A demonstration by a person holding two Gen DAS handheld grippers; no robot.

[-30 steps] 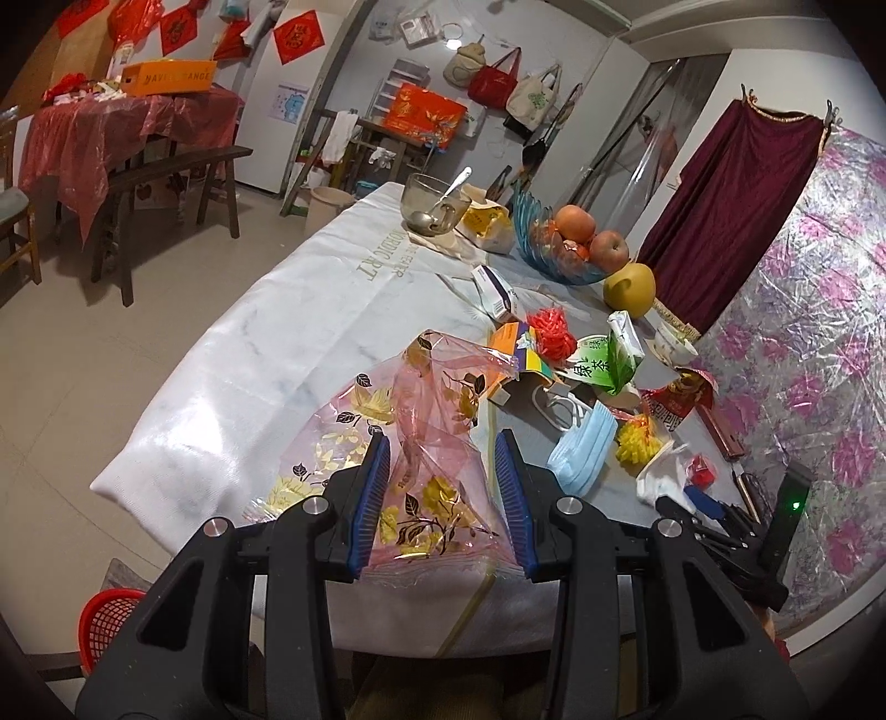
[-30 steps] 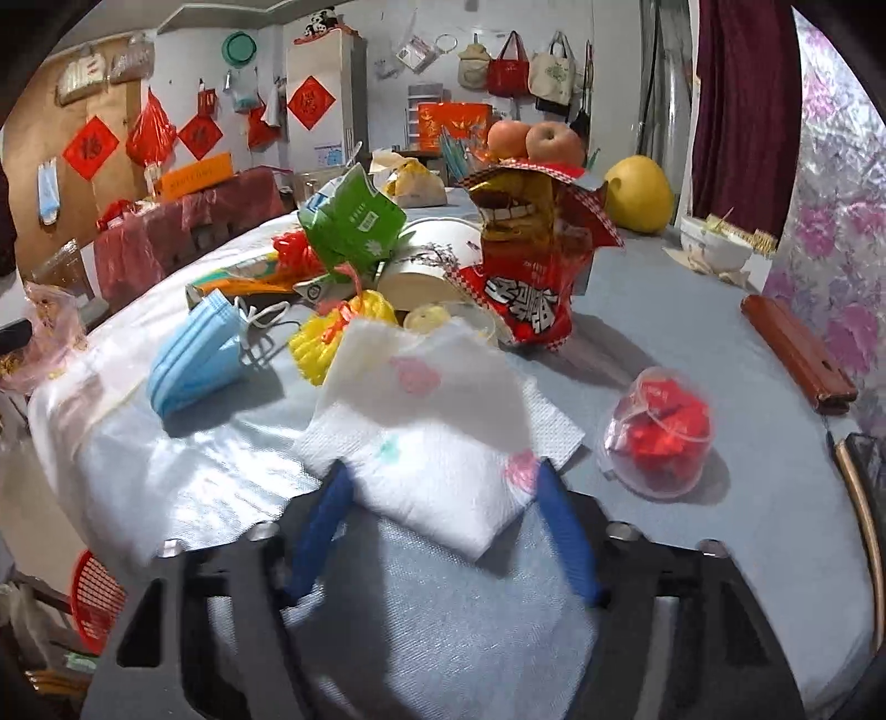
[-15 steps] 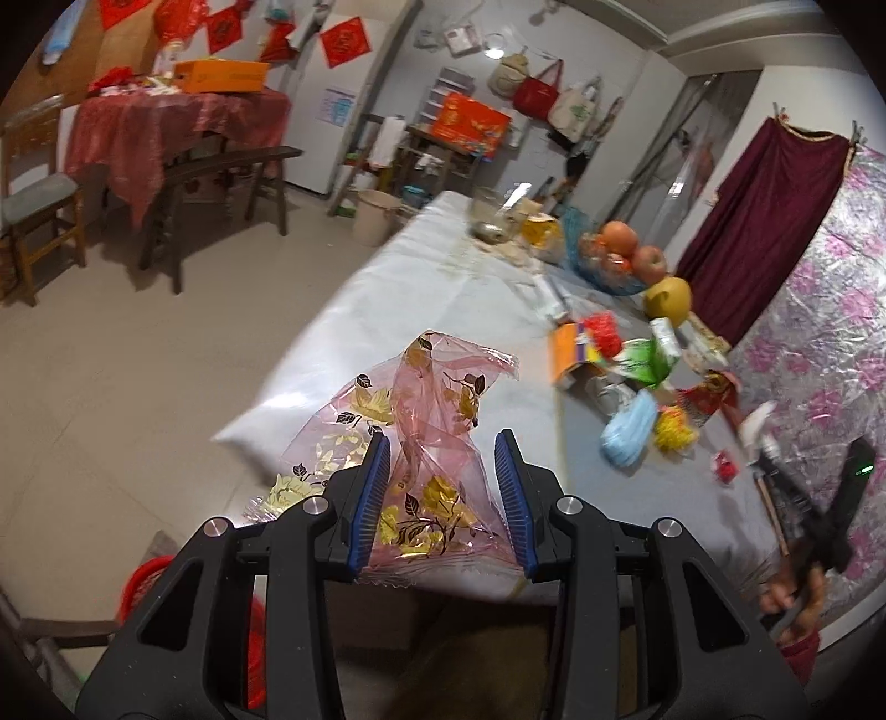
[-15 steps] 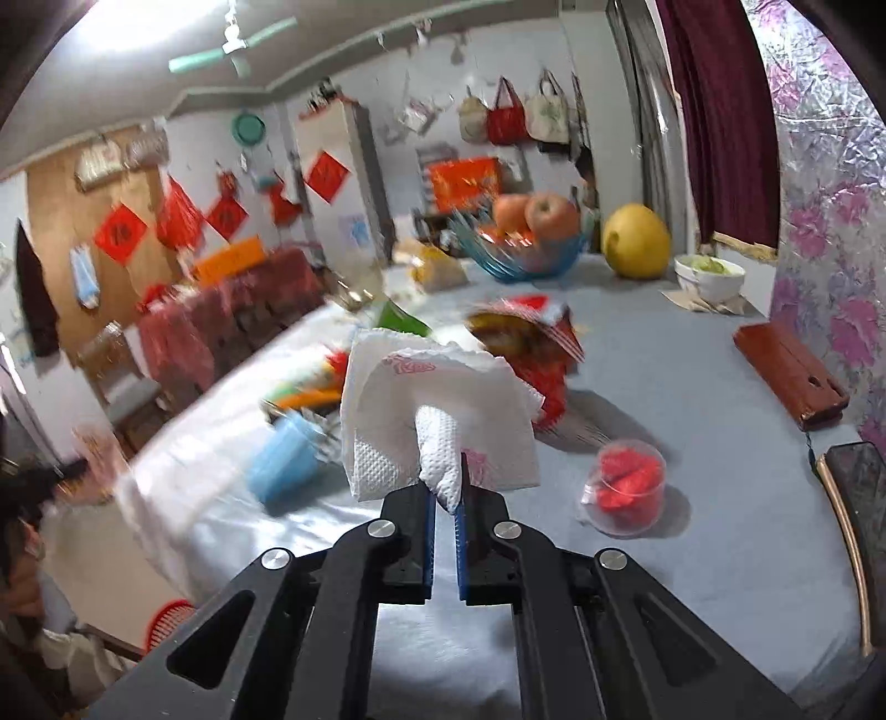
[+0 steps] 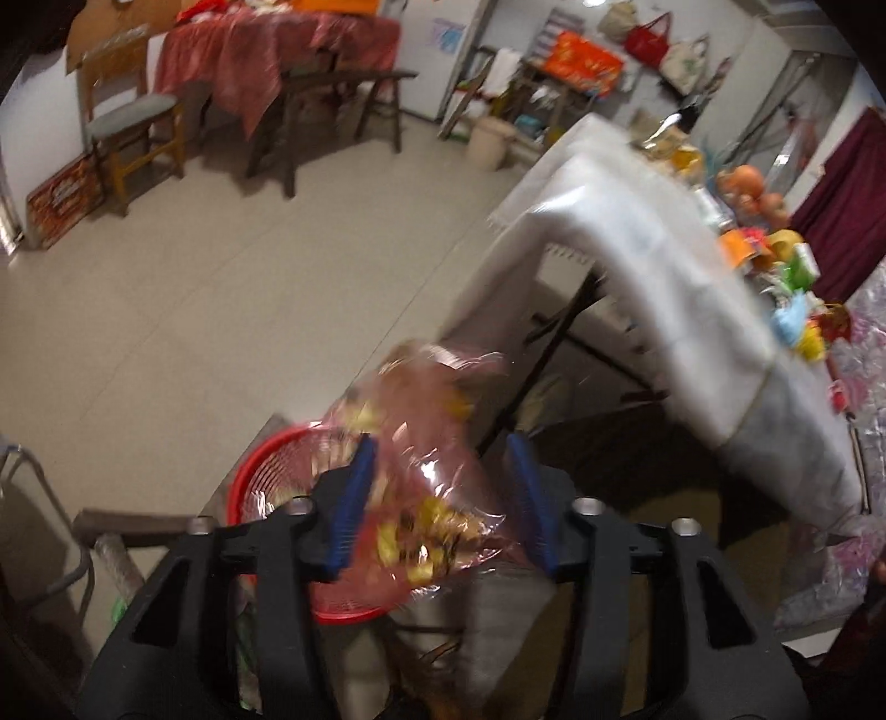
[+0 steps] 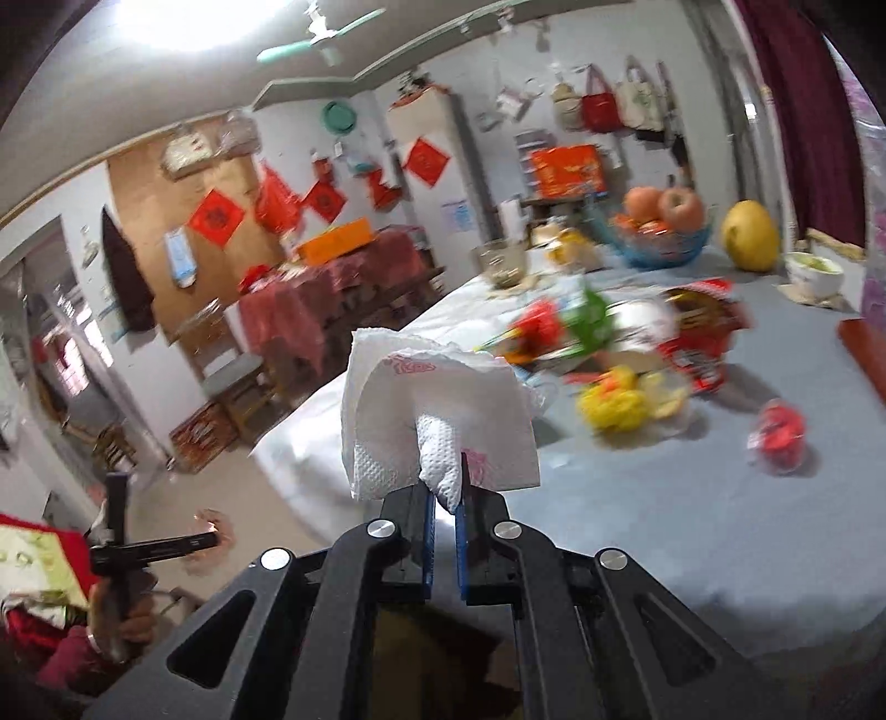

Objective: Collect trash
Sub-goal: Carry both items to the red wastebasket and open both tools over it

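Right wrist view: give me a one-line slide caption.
Right tool shut on a white paper napkin, lifted above the cluttered table.

a blue fruit bowl [image 6: 662,246] with apples sits on the grey table [image 6: 692,526] at two o'clock, a yellow pomelo [image 6: 748,235] just right of it. a red-draped table [image 5: 266,41] and wooden chair [image 5: 130,130] stand at eleven o'clock. dark red curtain [image 6: 797,111] hangs at one o'clock.
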